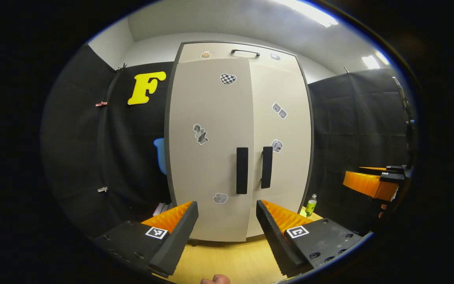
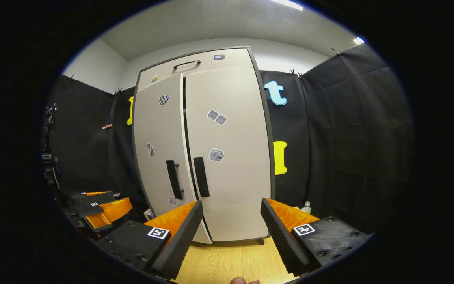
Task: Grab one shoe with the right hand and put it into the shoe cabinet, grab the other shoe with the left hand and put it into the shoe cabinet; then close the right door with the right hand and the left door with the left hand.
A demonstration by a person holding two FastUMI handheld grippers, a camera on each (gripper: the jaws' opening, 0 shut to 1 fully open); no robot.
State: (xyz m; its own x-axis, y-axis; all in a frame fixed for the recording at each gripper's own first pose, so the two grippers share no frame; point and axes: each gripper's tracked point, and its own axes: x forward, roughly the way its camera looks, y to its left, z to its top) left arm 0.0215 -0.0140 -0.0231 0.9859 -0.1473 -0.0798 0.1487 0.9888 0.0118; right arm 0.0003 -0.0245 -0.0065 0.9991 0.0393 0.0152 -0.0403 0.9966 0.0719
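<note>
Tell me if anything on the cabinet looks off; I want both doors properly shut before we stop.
The left door looks slightly ajar: in the right gripper view a dark gap runs between it and the right door, and its lower edge juts forward. Both grippers hang open before the cabinet, touching nothing.

shoe cabinet (image 1: 211, 130) beige | handles (image 1: 242, 170) black | tongs (image 1: 227, 228) orange-black

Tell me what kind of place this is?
Likely a staged recording booth, not a home: black cloth walls surround a lone shoe cabinet on a bare wood floor, under ceiling strip lights.
</note>
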